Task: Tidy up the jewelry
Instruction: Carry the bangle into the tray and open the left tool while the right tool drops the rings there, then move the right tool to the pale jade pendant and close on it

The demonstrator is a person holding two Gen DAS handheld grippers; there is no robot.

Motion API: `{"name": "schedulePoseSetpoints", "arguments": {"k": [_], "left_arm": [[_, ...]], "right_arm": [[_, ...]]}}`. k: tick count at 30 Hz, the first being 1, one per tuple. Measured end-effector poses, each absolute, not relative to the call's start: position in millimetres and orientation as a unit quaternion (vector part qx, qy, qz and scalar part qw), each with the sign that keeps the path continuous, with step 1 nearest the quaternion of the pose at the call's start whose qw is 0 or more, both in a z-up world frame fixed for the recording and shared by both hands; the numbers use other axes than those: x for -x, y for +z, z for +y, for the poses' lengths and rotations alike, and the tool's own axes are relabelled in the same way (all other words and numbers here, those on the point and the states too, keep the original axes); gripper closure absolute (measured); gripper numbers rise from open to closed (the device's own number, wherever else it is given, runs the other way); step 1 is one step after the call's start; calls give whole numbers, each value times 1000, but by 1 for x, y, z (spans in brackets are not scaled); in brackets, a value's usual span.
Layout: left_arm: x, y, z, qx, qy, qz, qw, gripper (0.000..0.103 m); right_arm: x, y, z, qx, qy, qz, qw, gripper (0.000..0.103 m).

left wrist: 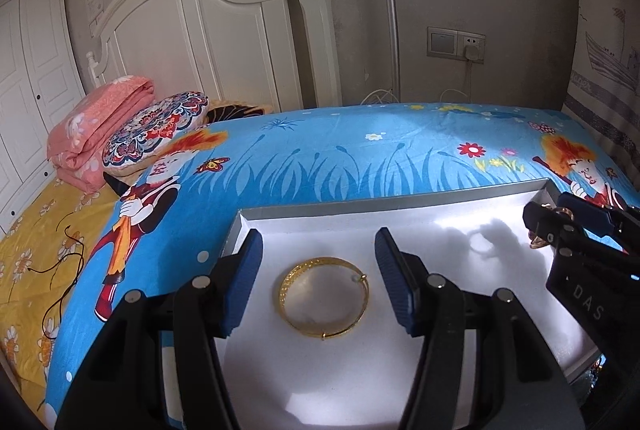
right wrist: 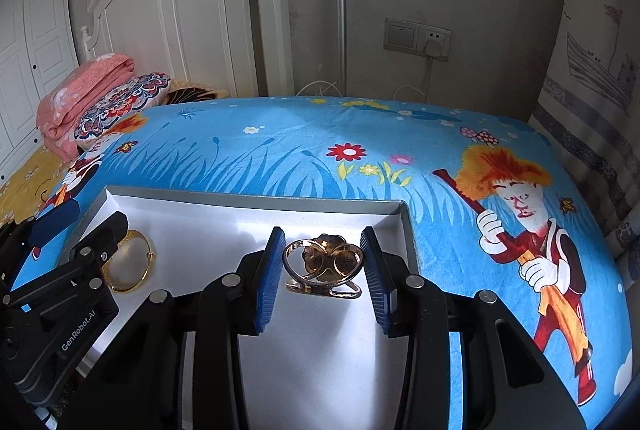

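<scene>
A shallow white tray [left wrist: 400, 214] lies on the blue cartoon bedsheet. A gold bangle [left wrist: 324, 296] lies flat in it, between the open fingers of my left gripper [left wrist: 319, 280], which hovers just above it without touching. In the right wrist view my right gripper [right wrist: 323, 272] is shut on a rose-gold scarf ring [right wrist: 322, 268] with a dark flower-shaped part, held above the tray [right wrist: 248, 198] floor near its right wall. The bangle also shows in the right wrist view [right wrist: 132, 270], partly hidden by the left gripper [right wrist: 80, 230]. The right gripper [left wrist: 560, 226] shows at the tray's right in the left wrist view.
The bed carries a folded pink quilt [left wrist: 96, 130] and a patterned pillow [left wrist: 156, 126] at the far left. A thin dark cord [left wrist: 64, 270] lies on the yellow sheet. A white headboard [left wrist: 208, 30], a wall socket [left wrist: 456, 44] and a metal pole [left wrist: 392, 22] stand behind.
</scene>
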State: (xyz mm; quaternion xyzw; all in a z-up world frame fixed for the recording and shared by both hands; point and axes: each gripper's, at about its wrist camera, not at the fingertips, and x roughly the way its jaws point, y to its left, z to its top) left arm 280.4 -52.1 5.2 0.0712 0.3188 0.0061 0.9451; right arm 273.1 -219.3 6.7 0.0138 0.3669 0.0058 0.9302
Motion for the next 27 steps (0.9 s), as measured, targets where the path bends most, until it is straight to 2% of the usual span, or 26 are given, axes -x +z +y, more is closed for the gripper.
{"name": "schedulePoseSetpoints", "arguments": {"k": [4, 6, 11, 15, 23, 27], "left_arm": [[-276, 8, -53, -76, 2, 309, 948, 33], [-275, 8, -49, -69, 2, 311, 948, 28], [-266, 15, -38, -43, -2, 313, 949, 26], [-243, 26, -37, -41, 0, 290, 956, 12], [-191, 26, -42, -45, -19, 277, 960, 12], [-163, 21, -40, -40, -23, 271, 961, 8]], "right_arm": [[-271, 7, -218, -11, 2, 361, 932, 55], [-269, 8, -218, -14, 0, 357, 934, 45], [-260, 14, -220, -17, 0, 348, 937, 45], [-240, 28, -217, -14, 9, 325, 946, 42], [-186, 36, -218, -13, 20, 301, 953, 40], [-159, 31, -225, -15, 12, 297, 955, 40]]}}
